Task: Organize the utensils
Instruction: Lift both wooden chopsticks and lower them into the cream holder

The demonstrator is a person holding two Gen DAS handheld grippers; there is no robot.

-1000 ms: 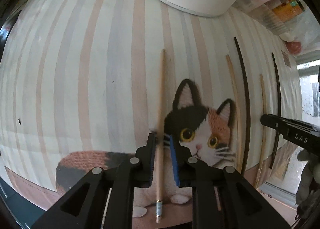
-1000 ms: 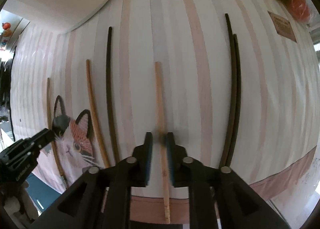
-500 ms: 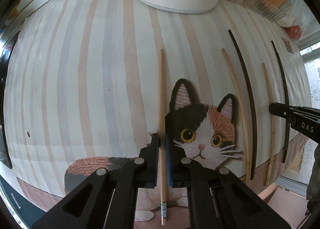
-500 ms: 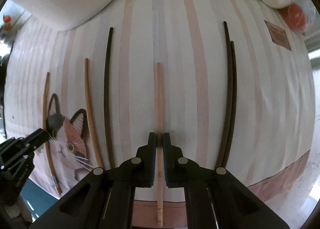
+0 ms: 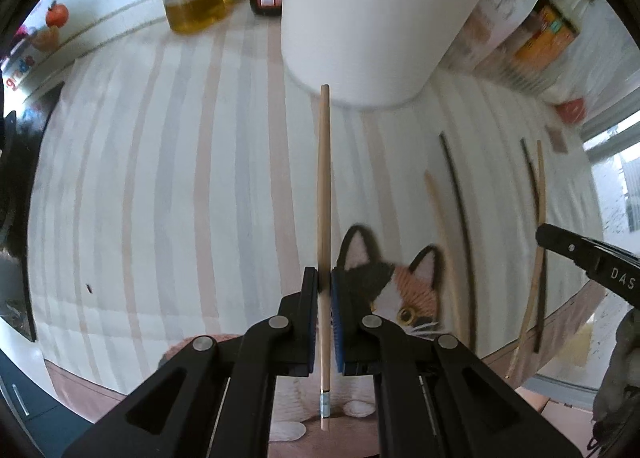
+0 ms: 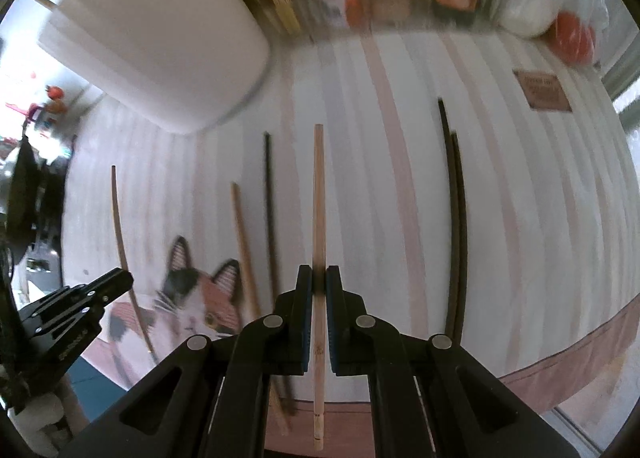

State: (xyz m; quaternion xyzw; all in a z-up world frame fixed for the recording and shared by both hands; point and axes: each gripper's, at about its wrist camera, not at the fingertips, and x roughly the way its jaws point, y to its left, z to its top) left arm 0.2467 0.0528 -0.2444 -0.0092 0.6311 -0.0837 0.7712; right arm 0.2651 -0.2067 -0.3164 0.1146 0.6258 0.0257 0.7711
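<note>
Each claw pinches a single light wooden chopstick near its thick end, so the long thin end can swing or pivot between the pads if the hands turn quickly; a stick that twists would likely miss the mouth of the white holder [image 5: 384, 13] and knock its wall instead, or slip out and roll among the ones left on the table. The left claw [image 5: 325, 290] is closed tight on its pale chopstick [image 5: 323, 193], pads touching both sides, the stick lifted and pointing far toward the holder's base. The right claw [image 6: 319, 286] is likewise clamped on a bamboo chopstick [image 6: 318, 201], held clear of the striped cloth [image 6: 520, 217]. On that cloth lie the rest: a dark pair [image 6: 456, 217] to the right, and a dark stick [image 6: 270, 209] and a tan stick [image 6: 243, 242] to the left near the cat picture [image 6: 200, 298].
</note>
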